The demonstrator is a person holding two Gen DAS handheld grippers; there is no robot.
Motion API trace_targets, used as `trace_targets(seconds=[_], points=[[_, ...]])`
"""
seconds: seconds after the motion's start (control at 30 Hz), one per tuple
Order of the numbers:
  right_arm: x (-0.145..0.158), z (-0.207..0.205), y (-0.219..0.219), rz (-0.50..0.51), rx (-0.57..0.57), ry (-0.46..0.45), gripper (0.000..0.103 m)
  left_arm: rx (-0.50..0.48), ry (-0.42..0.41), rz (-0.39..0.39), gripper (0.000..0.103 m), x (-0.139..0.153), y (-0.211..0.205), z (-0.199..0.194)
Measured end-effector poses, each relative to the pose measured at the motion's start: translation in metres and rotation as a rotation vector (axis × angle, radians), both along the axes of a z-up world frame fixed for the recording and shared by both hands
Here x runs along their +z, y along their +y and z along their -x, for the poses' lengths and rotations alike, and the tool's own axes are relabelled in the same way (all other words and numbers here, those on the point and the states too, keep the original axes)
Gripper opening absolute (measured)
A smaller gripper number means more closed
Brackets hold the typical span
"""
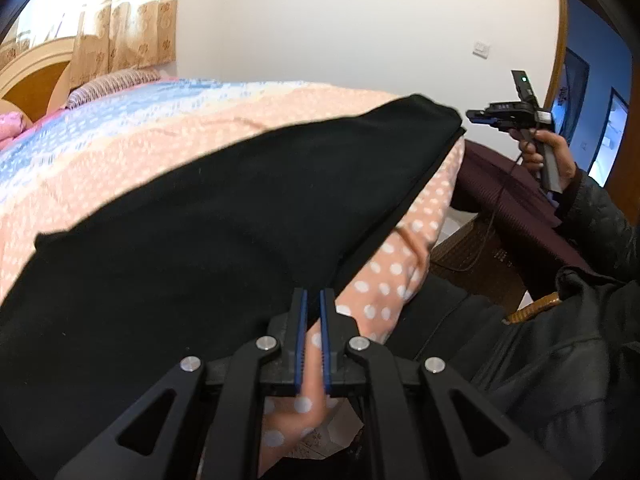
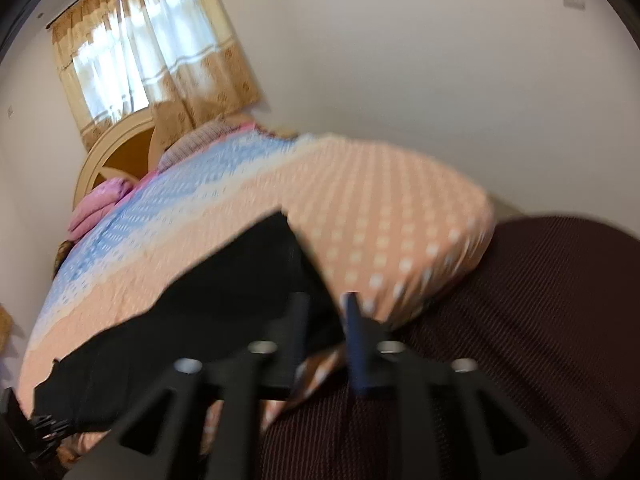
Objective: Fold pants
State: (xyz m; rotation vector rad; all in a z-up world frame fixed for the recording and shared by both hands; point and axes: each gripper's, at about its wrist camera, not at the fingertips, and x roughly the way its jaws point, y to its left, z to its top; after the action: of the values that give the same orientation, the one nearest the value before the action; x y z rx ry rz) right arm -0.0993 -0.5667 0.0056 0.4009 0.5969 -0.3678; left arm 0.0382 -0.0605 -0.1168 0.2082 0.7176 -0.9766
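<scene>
Black pants (image 1: 208, 216) lie spread across a dotted bedspread (image 1: 132, 140) near the bed's edge. The left tool (image 1: 314, 300) is closed at the pants' near edge; whether it grips cloth is unclear. The right tool (image 2: 326, 304) stands parted, empty, above a dark ribbed cloth (image 2: 520, 320).

My left gripper (image 1: 314, 294) sits low in the centre of its own view, angled downward, its blue-lined fingers (image 1: 303, 320) drawn close with only a thin slit between them. My right gripper (image 2: 325, 300) fills the bottom of its blurred view, fingers (image 2: 354, 328) parted with a clear gap. At the right edge of the left view, my right hand (image 1: 550, 156) grips its handle, dark sleeve below.
</scene>
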Motion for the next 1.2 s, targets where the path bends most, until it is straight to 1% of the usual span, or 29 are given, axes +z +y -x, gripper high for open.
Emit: trace_targets(seconds=[0.03,0.07,0.13,0.2,0.27,0.33,0.37,0.47,0.53,0.6,0.67,0.7,0.73,0.77,0.8,0.87,0.97,1.03,1.07,1.13,1.17,1.2], points=[[0.005,-0.001,-0.001,-0.009,0.004,-0.023,0.047,-0.003,-0.009,0.008,0.007,0.003,0.001,0.001],[0.010,-0.003,-0.002,-0.024,0.012,-0.046,0.050,-0.006,-0.021,0.018,0.007,0.008,0.001,0.002],[0.018,-0.016,-0.003,-0.045,0.037,-0.068,0.050,-0.003,-0.041,0.038,0.007,0.015,0.002,0.002],[0.021,-0.030,-0.004,-0.039,0.035,-0.063,0.049,0.012,-0.048,0.052,0.007,0.019,-0.002,-0.002],[0.018,-0.042,-0.008,-0.068,0.028,-0.045,0.049,0.019,-0.036,0.060,0.007,0.017,-0.006,-0.008],[0.011,-0.043,-0.013,-0.133,0.033,-0.045,0.049,0.018,-0.028,0.053,0.007,0.012,-0.009,-0.009],[0.008,-0.040,-0.013,-0.147,0.037,-0.042,0.049,0.011,-0.024,0.051,0.008,0.010,-0.010,-0.007],[-0.001,-0.028,-0.016,-0.106,0.003,-0.001,0.049,0.007,-0.025,0.009,0.013,-0.002,-0.013,-0.005],[-0.009,-0.021,-0.022,-0.138,0.006,0.011,0.049,0.014,-0.028,-0.022,0.015,-0.007,-0.013,-0.005],[-0.015,-0.017,-0.026,-0.184,0.026,0.013,0.049,0.020,-0.021,-0.026,0.017,-0.008,-0.012,-0.008],[-0.017,-0.019,-0.024,-0.191,0.052,0.016,0.049,0.026,-0.014,-0.024,0.018,-0.009,-0.011,-0.011],[-0.018,-0.023,-0.021,-0.189,0.068,0.031,0.041,0.026,-0.009,-0.031,0.018,-0.010,-0.011,-0.013],[-0.019,-0.025,-0.019,-0.182,0.072,0.042,0.030,0.023,-0.005,-0.032,0.018,-0.011,-0.011,-0.014],[-0.019,-0.028,-0.015,-0.168,0.083,0.060,0.011,0.023,-0.001,-0.024,0.018,-0.011,-0.011,-0.015],[-0.018,-0.028,-0.011,-0.149,0.088,0.062,0.009,0.023,0.010,-0.014,0.018,-0.011,-0.009,-0.016],[-0.010,-0.025,-0.003,-0.119,0.091,0.038,0.007,0.018,0.020,-0.004,0.018,-0.011,-0.007,-0.017],[0.014,-0.012,0.011,-0.067,0.104,-0.023,0.007,0.004,0.019,-0.002,0.018,-0.011,-0.005,-0.017],[0.023,-0.008,0.016,-0.033,0.107,-0.030,0.007,-0.004,0.036,0.014,0.018,-0.011,-0.001,-0.019],[0.023,-0.009,0.016,-0.016,0.102,-0.017,0.007,-0.005,0.046,0.023,0.018,-0.011,-0.001,-0.021],[0.012,-0.016,0.010,-0.020,0.093,0.024,0.007,-0.009,0.067,0.045,0.018,-0.011,0.001,-0.024],[0.003,-0.020,0.006,-0.020,0.087,0.057,0.007,-0.011,0.071,0.049,0.018,-0.011,0.001,-0.024],[-0.009,-0.025,0.001,-0.026,0.088,0.110,0.007,-0.015,0.075,0.052,0.018,-0.011,0.001,-0.024]])
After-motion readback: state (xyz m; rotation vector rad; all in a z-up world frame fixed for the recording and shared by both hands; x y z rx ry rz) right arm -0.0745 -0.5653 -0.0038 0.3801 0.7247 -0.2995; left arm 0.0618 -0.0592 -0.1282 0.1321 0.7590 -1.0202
